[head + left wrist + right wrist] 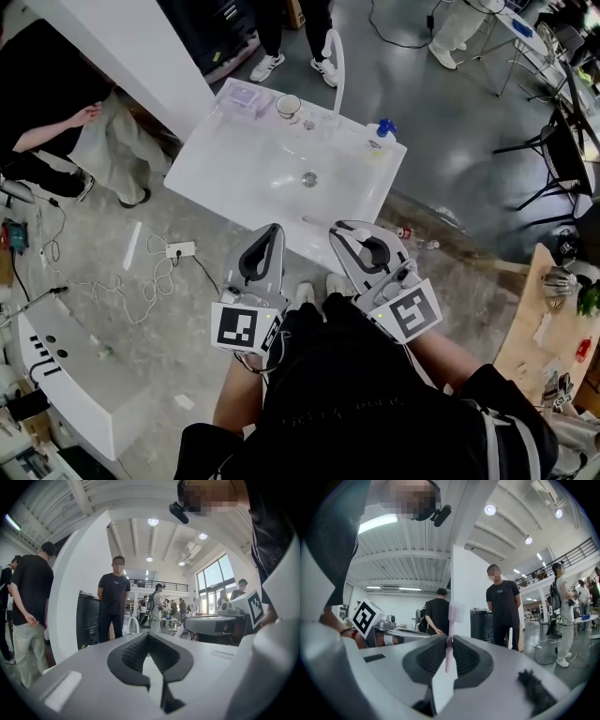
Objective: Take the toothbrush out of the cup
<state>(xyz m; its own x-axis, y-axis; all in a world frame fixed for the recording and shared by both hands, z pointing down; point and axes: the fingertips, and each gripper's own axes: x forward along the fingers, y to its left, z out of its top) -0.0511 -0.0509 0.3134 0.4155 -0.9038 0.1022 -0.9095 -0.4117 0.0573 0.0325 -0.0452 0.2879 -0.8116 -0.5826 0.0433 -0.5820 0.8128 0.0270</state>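
In the right gripper view a pink toothbrush stands upright between the jaws, its head above them. My right gripper is shut on its handle. In the head view that gripper is held close to the body, just short of the front edge of the white sink unit. The cup stands at the sink's far edge, well away from both grippers. My left gripper is beside the right one; its jaws meet with nothing between them.
A white faucet, a blue-topped bottle and a clear box stand along the sink's back. A power strip with cables lies on the floor at left. People stand beyond the sink; a wooden table is at right.
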